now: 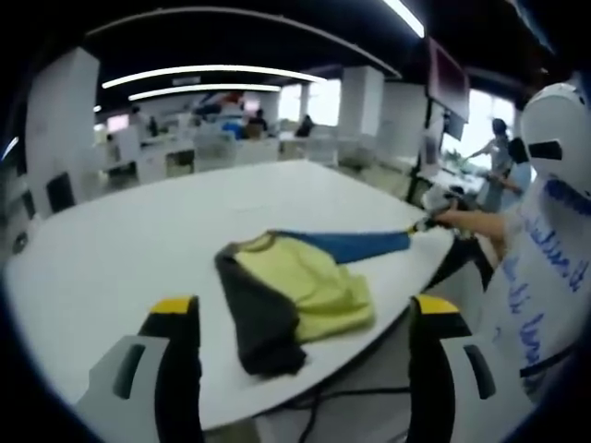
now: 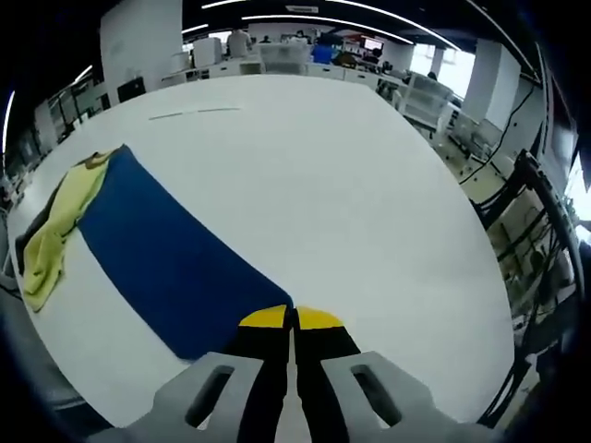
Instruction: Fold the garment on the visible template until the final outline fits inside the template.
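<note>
A garment with yellow (image 1: 309, 286), dark grey (image 1: 259, 323) and blue (image 1: 355, 245) parts lies crumpled near the front edge of a white table (image 1: 138, 240). My left gripper (image 1: 305, 318) hangs open in front of it, jaws wide apart, touching nothing. My right gripper (image 2: 293, 318) is shut on the corner of the blue part (image 2: 166, 258), which stretches taut away to the yellow part (image 2: 55, 231). In the left gripper view the right gripper (image 1: 432, 220) pulls the blue strip to the right, held by a person's hand.
A person in a white printed shirt (image 1: 545, 277) stands at the right of the table. Office desks, chairs and several people (image 1: 503, 157) fill the background. The table's far half (image 2: 305, 166) is bare white surface. A metal frame (image 2: 540, 240) stands beyond the table edge.
</note>
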